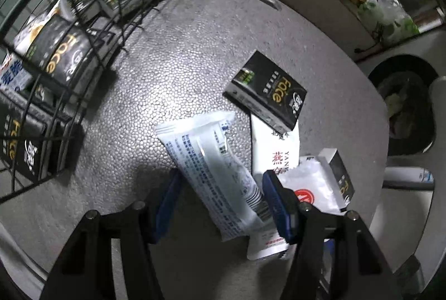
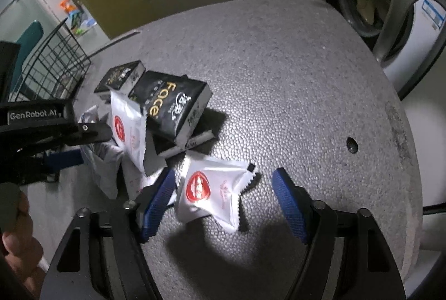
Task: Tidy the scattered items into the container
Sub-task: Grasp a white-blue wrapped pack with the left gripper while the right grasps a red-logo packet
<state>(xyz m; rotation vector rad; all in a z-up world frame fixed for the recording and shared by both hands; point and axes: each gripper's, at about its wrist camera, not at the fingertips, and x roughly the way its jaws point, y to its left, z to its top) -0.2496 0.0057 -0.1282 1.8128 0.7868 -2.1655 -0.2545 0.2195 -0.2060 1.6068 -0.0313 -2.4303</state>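
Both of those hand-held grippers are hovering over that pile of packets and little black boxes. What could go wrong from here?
1. The left hand-held gripper straddles a long white packet that overlaps other wrappers; closing could catch the white sachet underneath too.
2. The right hand-held gripper has only its left pad near the red-logo sachet; the thin wrapper might slide away instead of being pinched.
3. The two grippers work close together, so they could bump.
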